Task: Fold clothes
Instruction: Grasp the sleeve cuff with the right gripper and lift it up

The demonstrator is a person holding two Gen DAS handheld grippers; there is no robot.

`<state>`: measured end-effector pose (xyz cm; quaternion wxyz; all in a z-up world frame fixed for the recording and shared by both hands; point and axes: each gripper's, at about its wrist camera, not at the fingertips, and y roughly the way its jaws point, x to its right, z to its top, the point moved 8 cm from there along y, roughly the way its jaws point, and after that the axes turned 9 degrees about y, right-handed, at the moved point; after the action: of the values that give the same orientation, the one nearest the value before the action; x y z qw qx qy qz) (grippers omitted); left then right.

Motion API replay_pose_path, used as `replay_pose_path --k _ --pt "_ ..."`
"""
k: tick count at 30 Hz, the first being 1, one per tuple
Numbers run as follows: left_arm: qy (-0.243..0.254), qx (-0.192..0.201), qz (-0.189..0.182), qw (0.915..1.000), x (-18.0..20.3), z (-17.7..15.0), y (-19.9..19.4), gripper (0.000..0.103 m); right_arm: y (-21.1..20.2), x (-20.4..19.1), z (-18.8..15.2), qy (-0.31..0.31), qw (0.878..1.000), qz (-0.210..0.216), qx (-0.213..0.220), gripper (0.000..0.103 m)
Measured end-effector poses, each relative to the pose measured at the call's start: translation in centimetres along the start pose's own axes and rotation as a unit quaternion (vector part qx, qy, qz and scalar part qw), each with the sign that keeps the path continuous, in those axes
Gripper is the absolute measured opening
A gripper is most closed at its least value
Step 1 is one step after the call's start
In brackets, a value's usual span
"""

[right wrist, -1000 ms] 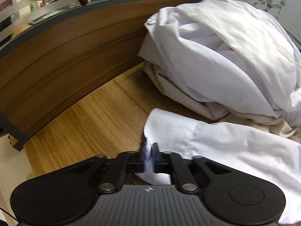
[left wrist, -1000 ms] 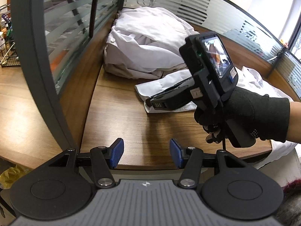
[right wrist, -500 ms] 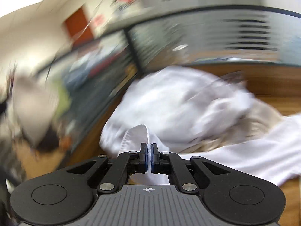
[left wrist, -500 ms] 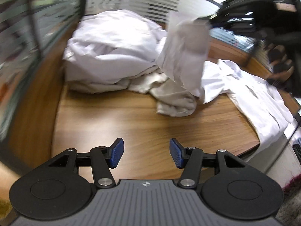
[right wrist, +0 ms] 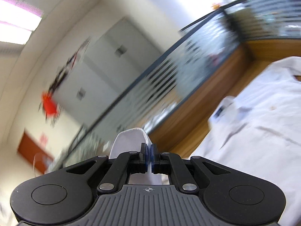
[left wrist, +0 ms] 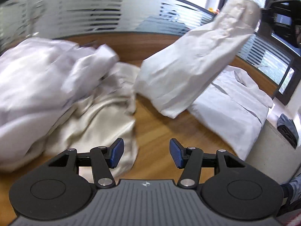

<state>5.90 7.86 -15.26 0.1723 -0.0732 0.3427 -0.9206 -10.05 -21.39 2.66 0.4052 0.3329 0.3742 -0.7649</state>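
My right gripper (right wrist: 149,156) is shut on the cuff of a white shirt sleeve (right wrist: 129,141) and holds it high in the air. In the left wrist view that sleeve (left wrist: 195,60) hangs stretched from the right gripper's body (left wrist: 282,20) at the upper right down to the white shirt (left wrist: 235,101) lying on the wooden desk (left wrist: 158,124). My left gripper (left wrist: 146,155) is open and empty, low over the desk's front, with a cream garment (left wrist: 97,116) just left of its fingers.
A blurred heap of white clothes (left wrist: 33,79) fills the desk's left side. A frosted glass partition (left wrist: 94,13) runs behind the desk. The shirt hangs over the desk's right edge (left wrist: 252,141). The right wrist view points up at a wall and cabinets (right wrist: 112,60).
My right gripper has lifted the sleeve cuff from the desk up and to the right, stretching the sleeve. My left gripper has swung right toward the shirt and stays open.
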Motion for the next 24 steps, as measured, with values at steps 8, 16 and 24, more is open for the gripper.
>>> replay_pose_path --k 8,16,24 --pt "-0.028 -0.002 -0.006 0.9996 1.1 7.7 8.7 0.06 -7.7 7.0 9.3 0.061 0.992 -0.022 0.111 0.005" --pt "0.025 -0.027 -0.028 0.9989 1.7 14.6 16.3 0.06 -13.2 15.4 9.7 0.14 0.97 -0.085 0.182 0.005" --pt "0.145 -0.052 -0.093 0.9836 5.0 18.6 24.3 0.06 -14.4 20.1 5.9 0.2 0.945 -0.136 0.222 0.005"
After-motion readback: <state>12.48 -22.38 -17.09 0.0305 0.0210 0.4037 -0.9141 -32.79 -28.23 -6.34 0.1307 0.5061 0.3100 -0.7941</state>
